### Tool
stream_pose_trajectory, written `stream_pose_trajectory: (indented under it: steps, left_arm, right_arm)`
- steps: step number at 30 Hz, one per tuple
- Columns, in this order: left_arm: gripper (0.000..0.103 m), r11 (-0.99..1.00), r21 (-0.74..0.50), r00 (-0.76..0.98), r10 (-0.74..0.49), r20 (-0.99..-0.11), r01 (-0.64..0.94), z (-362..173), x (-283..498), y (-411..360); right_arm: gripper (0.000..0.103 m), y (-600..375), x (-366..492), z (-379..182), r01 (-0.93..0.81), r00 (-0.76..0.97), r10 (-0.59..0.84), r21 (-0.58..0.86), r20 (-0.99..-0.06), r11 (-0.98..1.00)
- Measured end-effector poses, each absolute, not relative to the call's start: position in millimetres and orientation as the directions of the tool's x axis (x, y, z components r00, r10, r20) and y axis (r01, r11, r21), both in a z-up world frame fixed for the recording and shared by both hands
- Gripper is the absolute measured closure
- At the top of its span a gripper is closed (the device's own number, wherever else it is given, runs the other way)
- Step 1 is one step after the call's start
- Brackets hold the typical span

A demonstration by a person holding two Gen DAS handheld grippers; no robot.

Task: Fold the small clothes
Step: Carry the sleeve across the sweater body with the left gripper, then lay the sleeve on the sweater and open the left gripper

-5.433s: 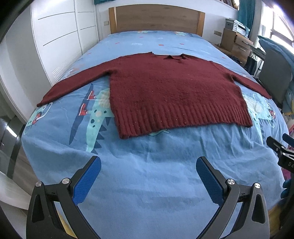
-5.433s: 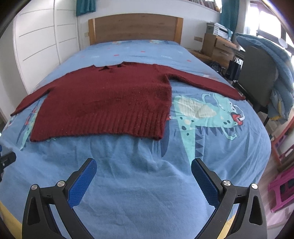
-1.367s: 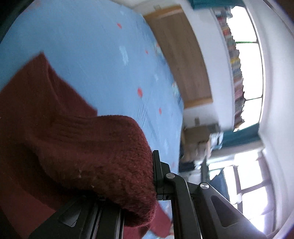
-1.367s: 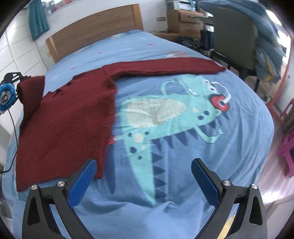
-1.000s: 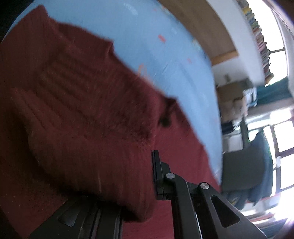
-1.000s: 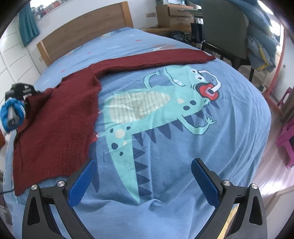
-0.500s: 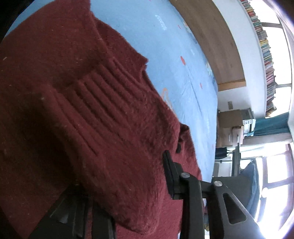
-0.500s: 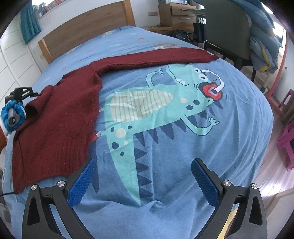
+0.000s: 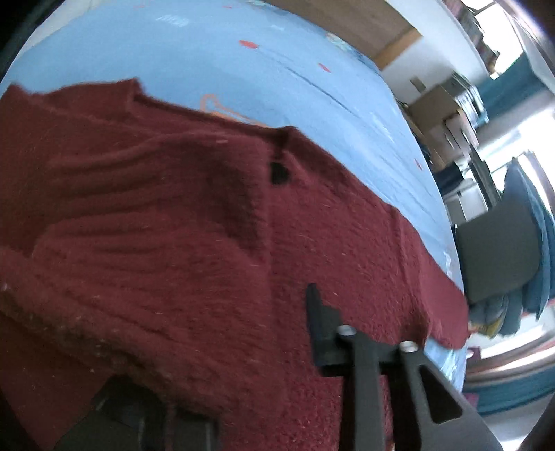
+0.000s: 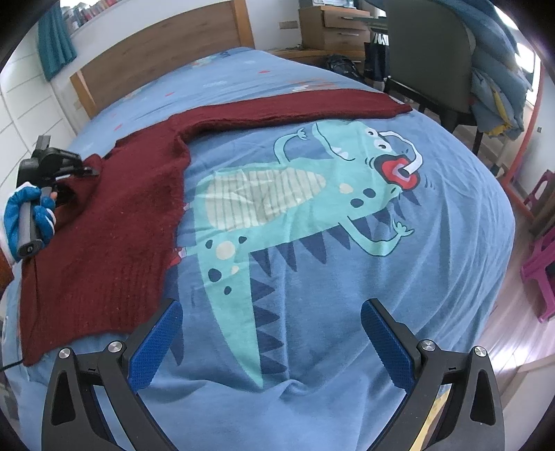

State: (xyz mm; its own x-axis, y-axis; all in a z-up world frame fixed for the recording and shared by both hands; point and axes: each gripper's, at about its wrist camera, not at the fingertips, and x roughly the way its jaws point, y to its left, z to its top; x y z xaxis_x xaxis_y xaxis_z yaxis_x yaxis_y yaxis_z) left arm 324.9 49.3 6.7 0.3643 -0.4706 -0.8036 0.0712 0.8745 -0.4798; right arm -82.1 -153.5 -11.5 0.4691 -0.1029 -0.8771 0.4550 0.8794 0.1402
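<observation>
A dark red knit sweater (image 10: 114,222) lies on the blue bed cover. Its right sleeve (image 10: 295,105) stretches out toward the chair. My left gripper (image 9: 222,374) is shut on the ribbed cuff of the left sleeve (image 9: 131,277), folded over the sweater's body near the collar (image 9: 279,173). The cuff hides the left finger; the right finger (image 9: 317,326) shows. In the right wrist view the left gripper (image 10: 91,170) sits on the sweater at the left. My right gripper (image 10: 270,340) is open and empty over the dinosaur print, near the bed's foot.
The bed (image 10: 347,277) has a wooden headboard (image 10: 166,48). A grey chair (image 10: 426,52) draped with blue bedding stands at the right side. A wooden drawer unit (image 10: 333,31) is behind it. A pink stool (image 10: 541,249) stands on the floor at right.
My left gripper has carried the left sleeve cuff inward and lowered it onto the sweater's body by the collar. My right gripper has stayed open and nearly still.
</observation>
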Motion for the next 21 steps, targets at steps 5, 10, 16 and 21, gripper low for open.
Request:
stream_pose_trajectory:
  steps: [5,10,16,21]
  left_arm:
    - [0.071,0.925,-0.336,0.388,-0.380,-0.839,0.180,14,320,22]
    - [0.069,0.931,-0.287,0.395,-0.357,-0.847,0.225,12,316,8]
    - [0.063,0.870,-0.493,0.416,-0.454,-0.788,0.017,1,321,70]
    - [0.062,0.795,-0.589,0.472,-0.466,-0.748,-0.148,6,323,124]
  right_arm:
    - [0.000,-155,-82,-13,0.460,0.462,-0.103,0.139,-0.881,0.877]
    - [0.000,-153,-81,-13,0.453,0.466,-0.100,0.140,-0.879,0.880]
    - [0.000,-153,-81,-13,0.452,0.463,-0.104,0.134,-0.881,0.882]
    - [0.000,-155,-82,-15,0.455,0.457,-0.103,0.133,-0.883,0.881]
